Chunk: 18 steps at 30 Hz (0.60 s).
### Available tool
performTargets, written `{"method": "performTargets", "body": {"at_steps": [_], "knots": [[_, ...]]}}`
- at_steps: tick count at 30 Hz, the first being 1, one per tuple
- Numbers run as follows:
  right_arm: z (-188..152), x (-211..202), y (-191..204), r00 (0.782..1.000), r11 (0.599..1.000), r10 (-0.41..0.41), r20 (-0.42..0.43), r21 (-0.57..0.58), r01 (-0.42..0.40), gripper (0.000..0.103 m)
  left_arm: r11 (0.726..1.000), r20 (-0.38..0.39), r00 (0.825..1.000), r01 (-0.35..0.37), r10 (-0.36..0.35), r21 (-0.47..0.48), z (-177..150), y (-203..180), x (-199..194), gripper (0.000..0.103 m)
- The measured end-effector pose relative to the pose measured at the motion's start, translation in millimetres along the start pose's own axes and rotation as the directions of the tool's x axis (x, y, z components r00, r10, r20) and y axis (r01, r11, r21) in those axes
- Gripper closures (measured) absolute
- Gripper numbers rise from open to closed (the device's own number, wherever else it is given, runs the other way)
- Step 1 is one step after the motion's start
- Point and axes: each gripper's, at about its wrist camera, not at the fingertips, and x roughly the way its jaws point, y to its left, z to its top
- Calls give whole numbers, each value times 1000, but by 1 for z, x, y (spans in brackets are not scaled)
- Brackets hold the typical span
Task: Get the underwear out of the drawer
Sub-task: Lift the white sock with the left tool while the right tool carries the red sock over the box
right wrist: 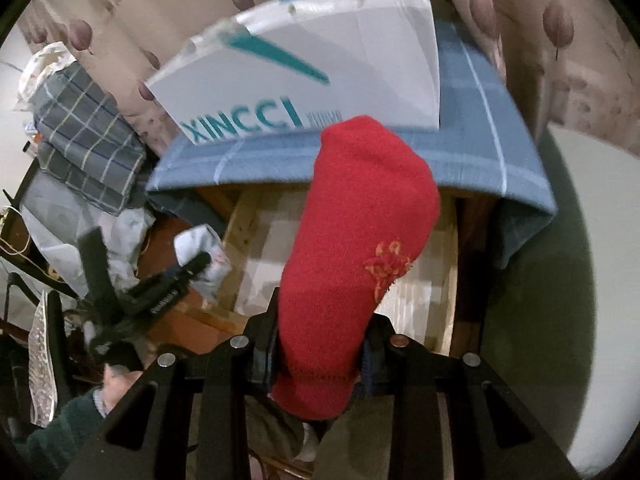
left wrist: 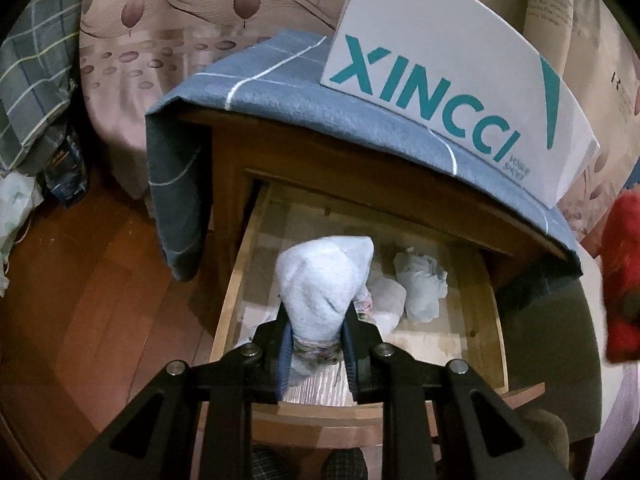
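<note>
In the left wrist view my left gripper [left wrist: 318, 320] is shut on a white knitted garment [left wrist: 324, 280] and holds it above the open wooden drawer [left wrist: 236, 280]. A pale crumpled garment [left wrist: 420, 280] and a flat white one [left wrist: 386, 296] lie in the drawer. In the right wrist view my right gripper [right wrist: 320, 316] is shut on a red knitted garment [right wrist: 360, 248] with an orange stitched mark, above the drawer [right wrist: 240, 232]. The red garment also shows at the right edge of the left wrist view [left wrist: 624, 280]. The left gripper [right wrist: 188, 268] with the white garment [right wrist: 204, 256] shows at the left.
The nightstand top carries a blue checked cloth [left wrist: 320, 108] and a white XINCCI box [left wrist: 448, 92]. A patterned bed sheet [left wrist: 160, 40] hangs behind. Plaid bedding [right wrist: 88, 140] and bags lie to the left. The floor [left wrist: 100, 300] is wooden. A green seat [right wrist: 540, 320] stands to the right.
</note>
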Motion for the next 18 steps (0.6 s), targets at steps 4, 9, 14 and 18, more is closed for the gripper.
{"method": "performTargets", "body": {"at_steps": [4,9,14,18], "knots": [[25,-30,10,997,999,-12,76,-37,14,75,1000,1,1000,-14,14,6,-1,-1,-1,81],[66,-61,20,985,997,-26,168,-64,37,75,999,5,999,-34,34,-1,-2,-1,-2,81],[116,-73,29,968,991,-80,237,-83,102,75,999,8,999,-54,53,6,-1,-2,-1,81],[148,-67,35,954,981,-145,264,-87,173,75,998,7,998,-61,61,12,-1,-3,0,81]]}}
